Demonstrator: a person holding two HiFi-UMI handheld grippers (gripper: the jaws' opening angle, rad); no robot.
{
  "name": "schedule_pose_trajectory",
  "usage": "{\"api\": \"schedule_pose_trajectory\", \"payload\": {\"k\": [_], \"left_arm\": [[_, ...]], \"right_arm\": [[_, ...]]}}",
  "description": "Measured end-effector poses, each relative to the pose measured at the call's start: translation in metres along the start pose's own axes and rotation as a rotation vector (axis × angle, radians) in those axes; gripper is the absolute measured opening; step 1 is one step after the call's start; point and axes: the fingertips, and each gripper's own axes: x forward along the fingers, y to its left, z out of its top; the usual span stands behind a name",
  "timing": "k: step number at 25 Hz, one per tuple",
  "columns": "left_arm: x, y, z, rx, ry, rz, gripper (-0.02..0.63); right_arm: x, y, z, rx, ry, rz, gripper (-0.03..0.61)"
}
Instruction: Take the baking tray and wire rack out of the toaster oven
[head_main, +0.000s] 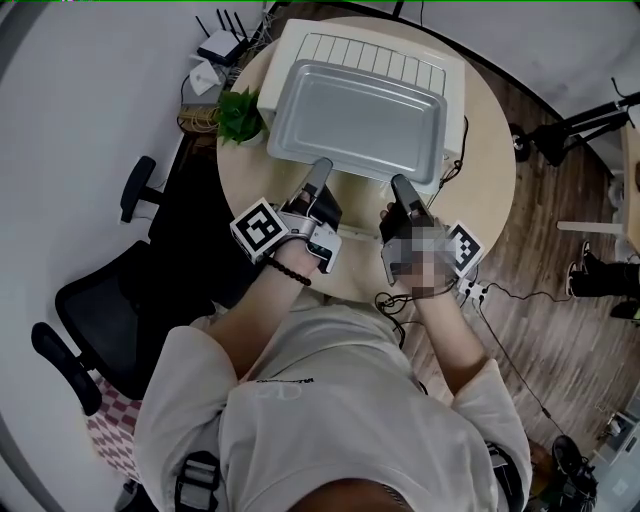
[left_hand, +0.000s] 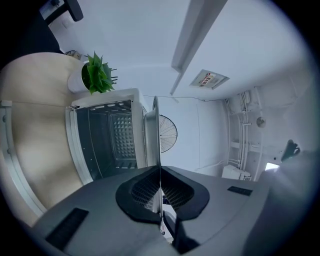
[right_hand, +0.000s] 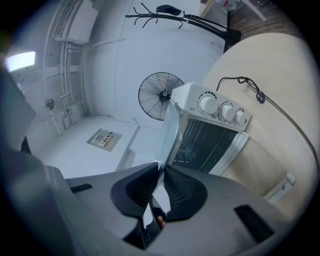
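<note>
The baking tray is out of the toaster oven, carried flat in the air and gripped by its near rim. From the head view it covers much of the oven's white top. The left gripper is clamped on the left part of that rim, and in its own view the thin metal edge is pinched between its closed pads. The right gripper is closed on the right part of the same rim, with the tray's lip between its pads. The oven stands at the far side of the round worktop, its door hanging open. A potted plant stands just left of the oven.
</note>
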Motion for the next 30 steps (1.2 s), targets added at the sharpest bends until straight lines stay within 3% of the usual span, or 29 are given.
{"api": "schedule_pose_trajectory", "payload": {"k": [10,24,28,30], "left_arm": [[0.056,0.011,0.023,-0.007,-0.006,-0.004,0.009],[0.068,0.02,0.024,-0.003,-0.016,-0.04,0.009],[0.076,0.021,0.025,-0.003,-0.025,-0.072,0.012],[0.08,0.021,0.026,-0.001,-0.03,-0.082,0.014]], "right_arm": [[0.049,-0.001,0.039,-0.012,-0.02,-0.005,0.034],[0.052,-0.007,0.043,-0.028,-0.024,0.009,0.043],[0.055,-0.007,0.038,-0.017,0.013,0.03,0.123],[0.054,-0.006,0.034,-0.022,0.032,0.038,0.126]]}}
